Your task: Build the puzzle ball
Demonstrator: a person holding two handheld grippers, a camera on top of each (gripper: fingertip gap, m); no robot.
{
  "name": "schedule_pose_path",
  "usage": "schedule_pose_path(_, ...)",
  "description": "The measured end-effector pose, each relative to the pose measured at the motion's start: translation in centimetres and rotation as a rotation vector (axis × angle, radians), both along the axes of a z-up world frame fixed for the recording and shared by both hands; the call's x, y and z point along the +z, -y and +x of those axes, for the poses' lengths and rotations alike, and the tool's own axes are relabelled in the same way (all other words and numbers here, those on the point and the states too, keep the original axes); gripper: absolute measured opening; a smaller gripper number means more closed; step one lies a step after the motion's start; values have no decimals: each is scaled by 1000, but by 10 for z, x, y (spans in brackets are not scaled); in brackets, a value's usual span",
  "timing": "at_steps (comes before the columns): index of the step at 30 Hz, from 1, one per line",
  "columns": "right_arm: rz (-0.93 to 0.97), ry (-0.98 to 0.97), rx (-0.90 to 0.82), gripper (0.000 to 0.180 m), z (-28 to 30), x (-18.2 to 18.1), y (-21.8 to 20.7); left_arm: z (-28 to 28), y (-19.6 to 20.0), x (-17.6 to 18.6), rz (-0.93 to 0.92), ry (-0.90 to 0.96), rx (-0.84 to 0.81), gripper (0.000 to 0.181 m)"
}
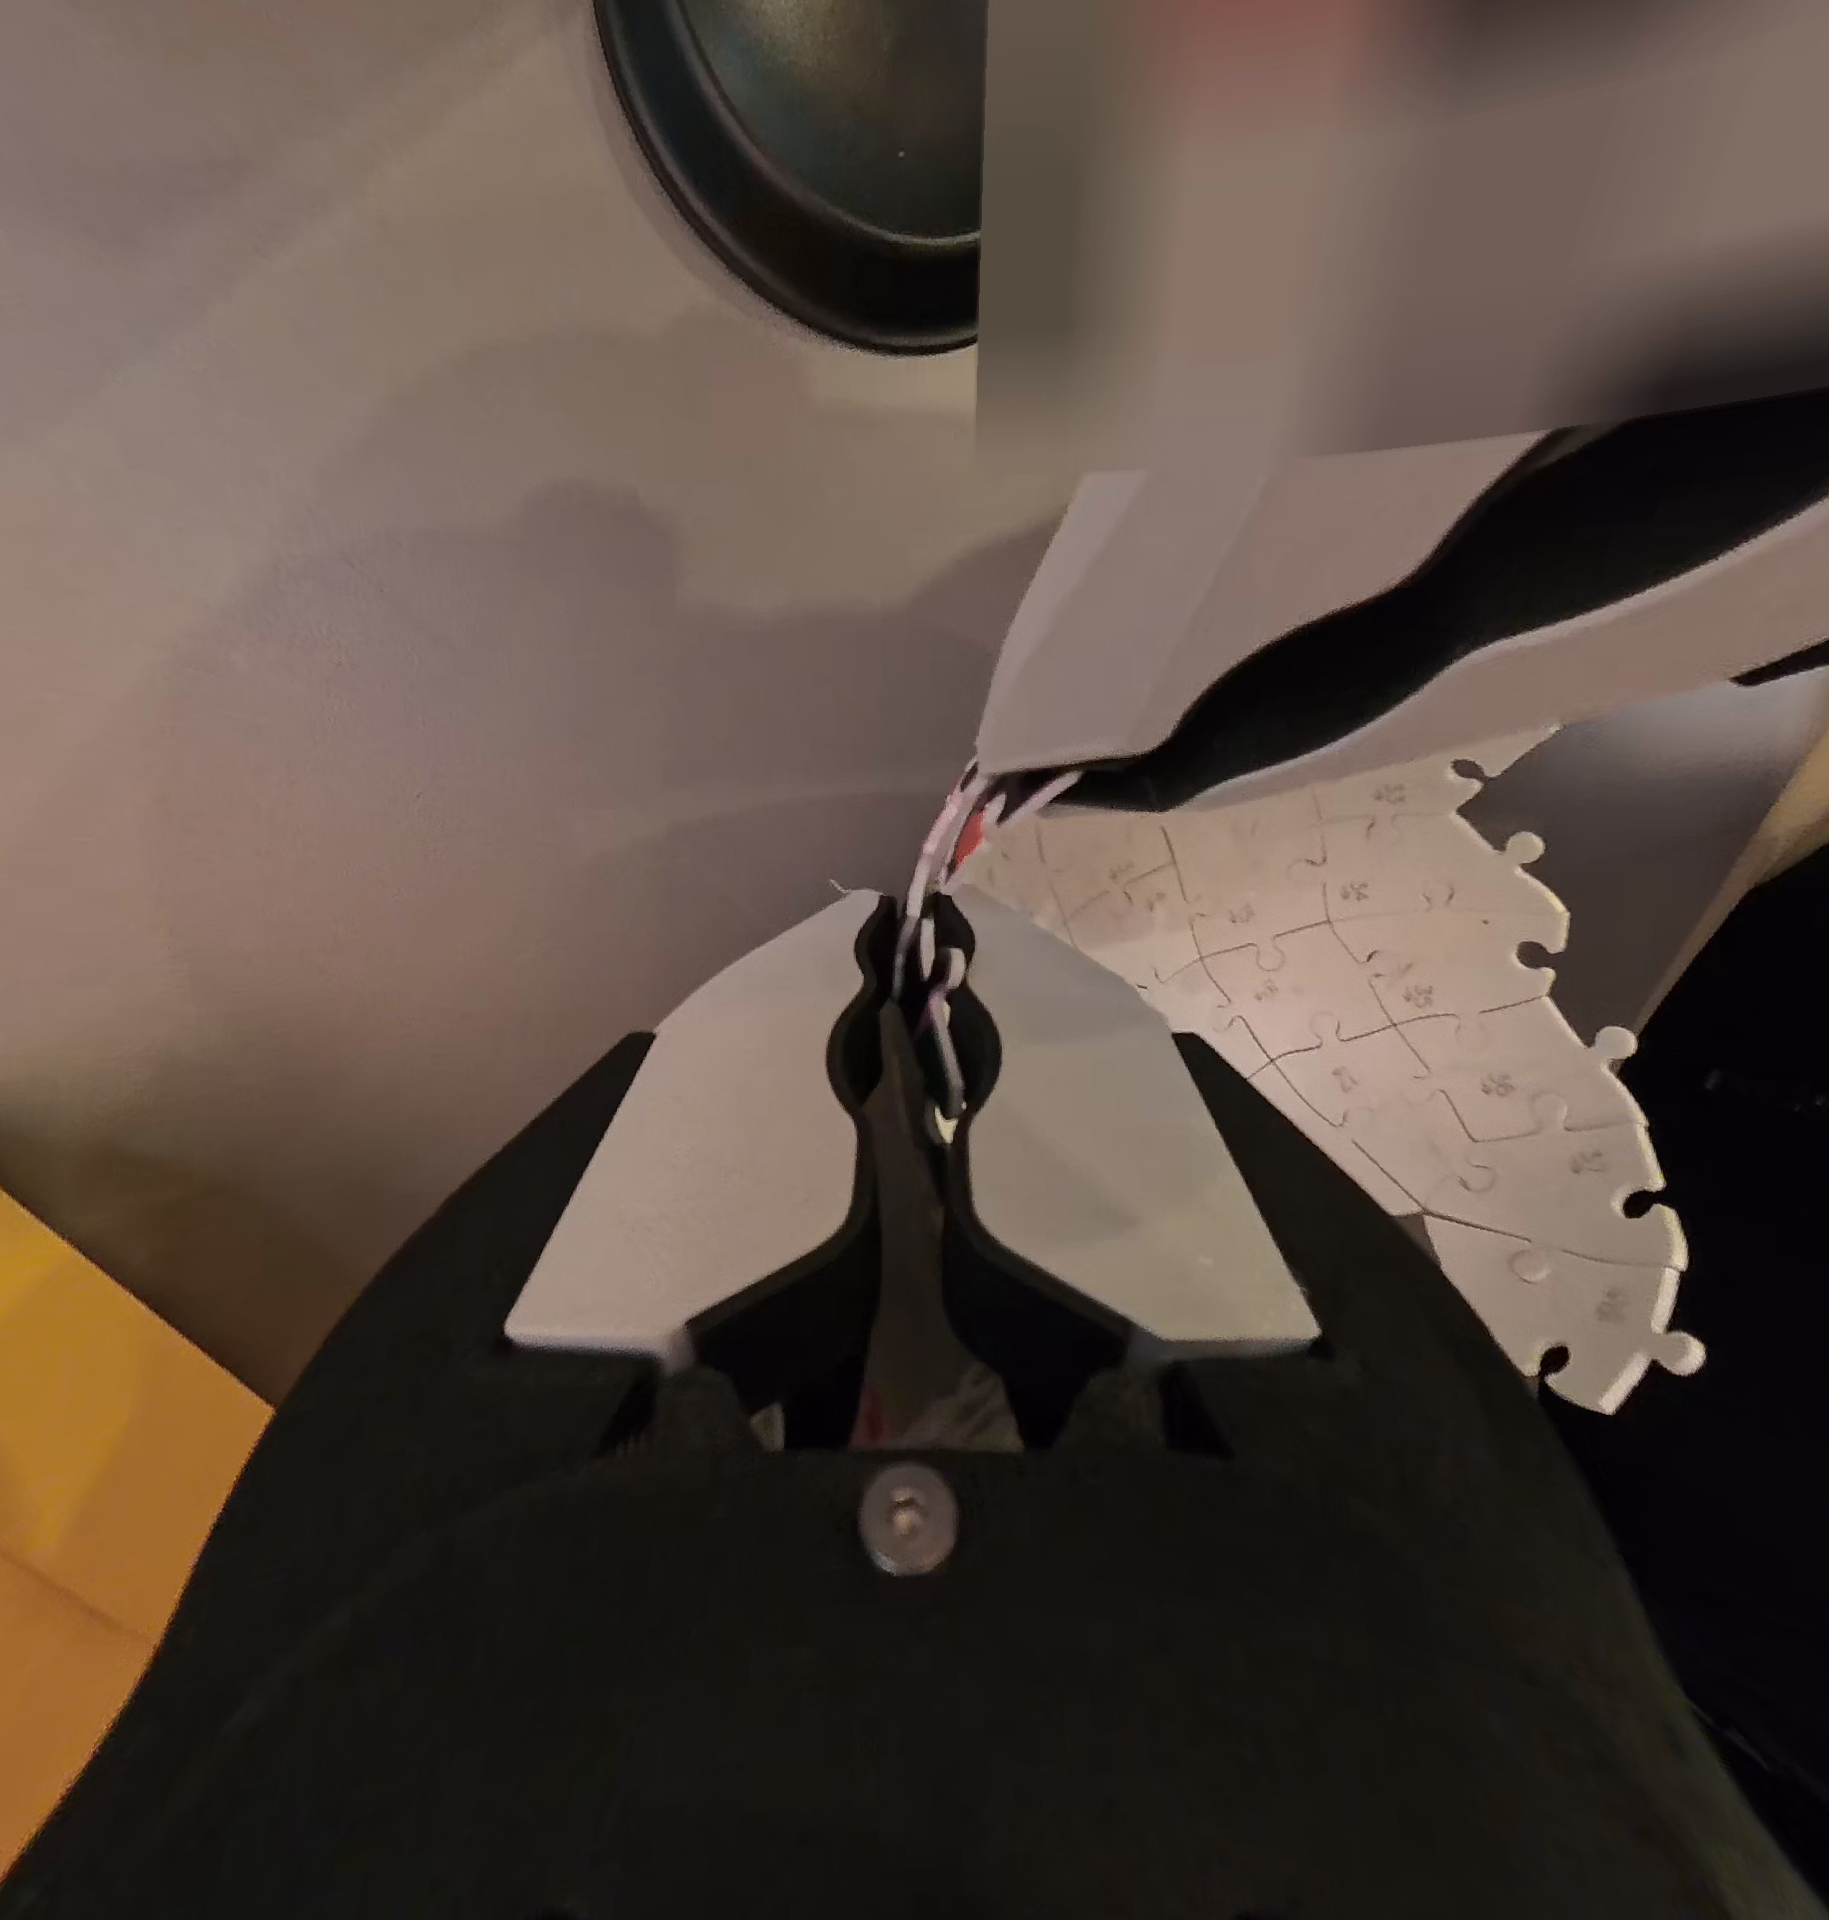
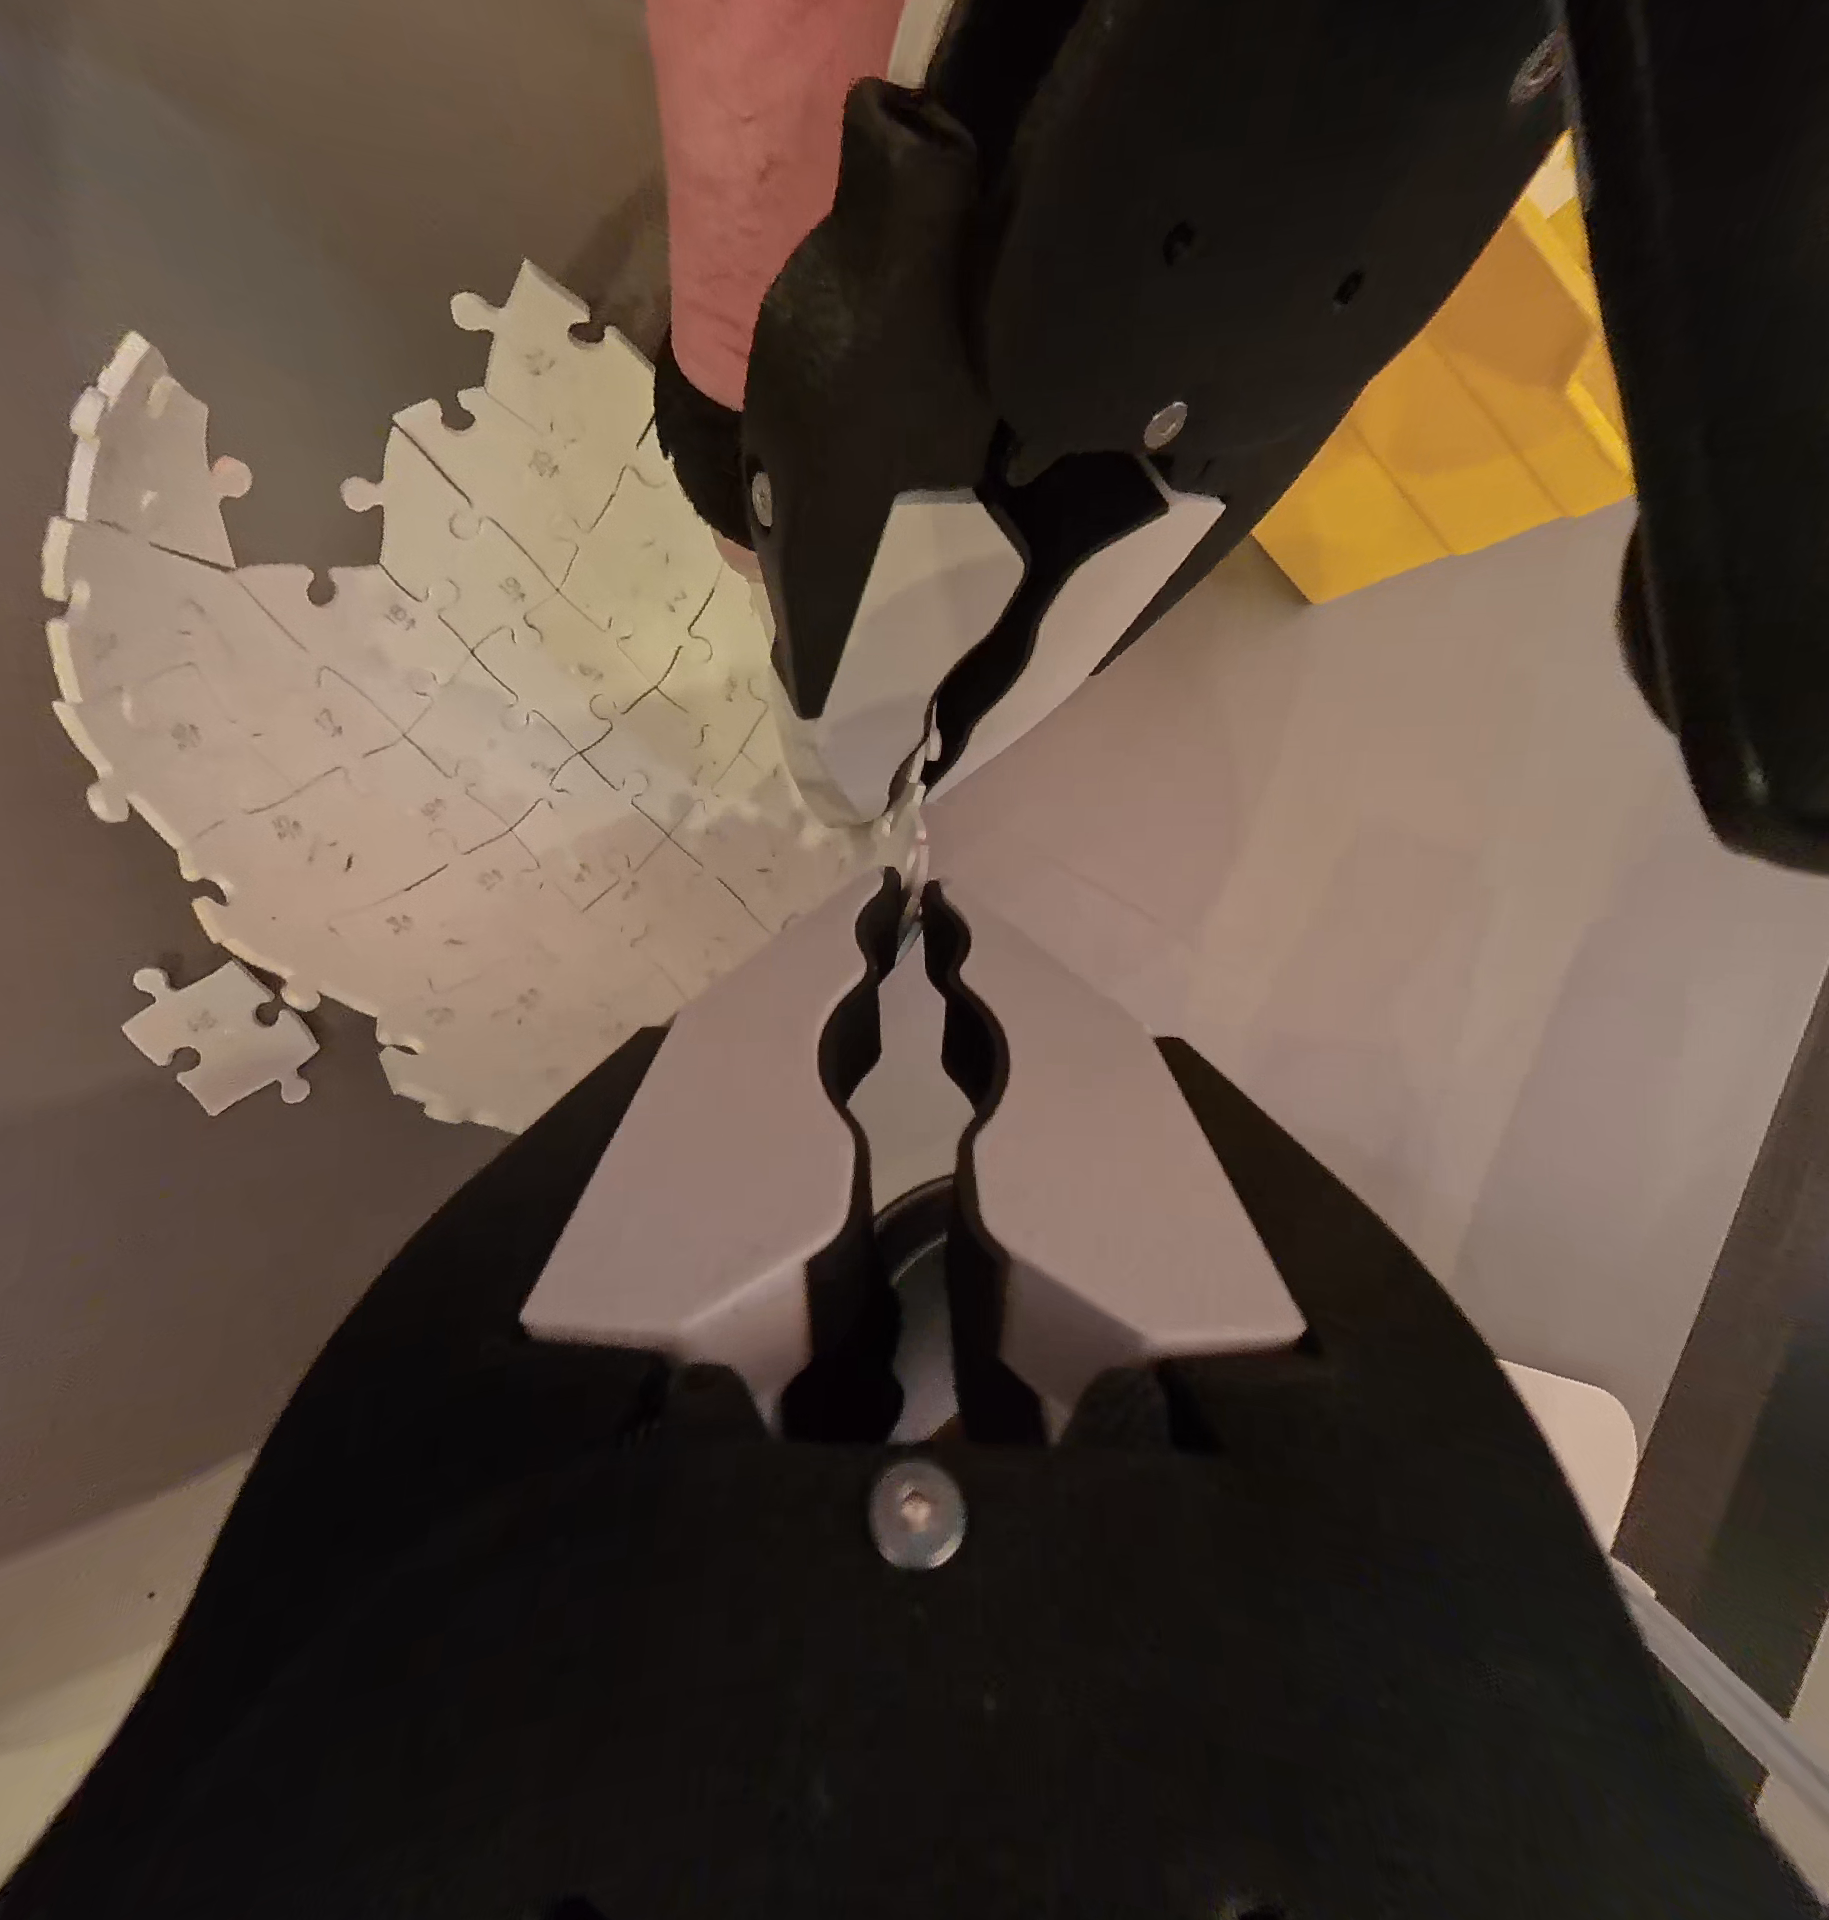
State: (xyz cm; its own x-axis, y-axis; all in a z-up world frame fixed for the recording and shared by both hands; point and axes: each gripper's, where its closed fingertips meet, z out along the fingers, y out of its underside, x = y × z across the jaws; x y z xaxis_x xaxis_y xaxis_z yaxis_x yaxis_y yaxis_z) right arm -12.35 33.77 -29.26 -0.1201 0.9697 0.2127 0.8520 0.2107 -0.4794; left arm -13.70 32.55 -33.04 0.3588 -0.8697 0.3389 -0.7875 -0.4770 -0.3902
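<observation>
The partly built puzzle ball is a curved white shell of joined pieces (image 1: 1388, 1039), seen from its inner side; it also shows in the right wrist view (image 2: 422, 727). My left gripper (image 1: 920, 920) is shut on a thin puzzle piece seen edge-on at the shell's rim. My right gripper (image 2: 915, 899) is shut on the rim of the shell right beside it. The two grippers meet tip to tip: the right gripper (image 1: 1003, 774) comes in from the upper right, the left gripper (image 2: 905, 800) from above. One loose white piece (image 2: 219, 1034) sits apart below the shell's left end.
A grey tabletop (image 1: 318, 623) lies behind everything. A round black object (image 1: 816, 156) is at the top. A yellow box (image 1: 48, 1403) sits at the left, also seen in the right wrist view (image 2: 1461, 416). A person's forearm (image 2: 764, 156) is behind the left gripper. Left tips to right tips: about 4 centimetres.
</observation>
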Motion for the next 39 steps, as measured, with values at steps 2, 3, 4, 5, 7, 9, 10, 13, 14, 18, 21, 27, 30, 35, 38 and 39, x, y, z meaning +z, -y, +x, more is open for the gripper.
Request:
schedule_pose_path(2, -10, 12, -5, 2, 1, 0, 0, 1, 0, 0, 0, 0, -2, 6)
schedule_pose_path(3, -15, 17, -9, 2, 1, 1, 0, 1, 0, 0, 1, 1, -3, 6)
schedule_pose_path(4, -20, 21, -12, 2, 1, 1, 1, 1, 0, 0, 0, 0, -3, 6)
schedule_pose_path(5, -25, 22, -14, 2, 1, 1, 1, 1, 0, 0, 1, -1, -6, 6)
schedule_pose_path(7, -44, 22, -26, 2, 1, 1, 0, 1, 0, 0, 1, -4, -12, 6)
schedule_pose_path(9, -68, 15, -45, 2, 1, 1, -1, 1, 0, 0, -1, -6, -13, 6)
schedule_pose_path(10, -71, 10, -55, 2, 1, 0, -2, 2, -1, 0, 0, -6, -13, 6)
schedule_pose_path(13, -86, -6, -83, 2, 0, 0, -4, 2, -1, -1, 0, -11, -17, 7)
schedule_pose_path(14, -93, -13, -95, 2, -1, 0, -4, 2, -1, -1, -1, -10, -21, 7)
schedule_pose_path(18, -81, -19, -98, 2, -2, 0, -4, 4, -1, -2, -1, -12, -28, 7)
schedule_pose_path(21, -64, -4, -95, 2, -2, 0, -5, 4, -1, -3, -5, -11, -31, 7)
schedule_pose_path(27, -36, 24, -87, 2, -3, -1, -4, 5, -1, -5, -5, -10, -30, 8)
schedule_pose_path(30, -24, 47, -88, 2, -2, -2, -4, 6, 0, -5, -6, -11, -31, 9)
schedule_pose_path(35, -21, 45, -92, 2, -2, 0, -4, 10, -1, -2, -18, 12, -17, 6)
schedule_pose_path(38, -27, 53, -93, 2, 0, -1, -3, 11, -1, -1, -22, 9, -19, 6)
schedule_pose_path(39, -25, 57, -93, 3, 1, -1, -3, 11, -1, -1, -22, 8, -20, 6)
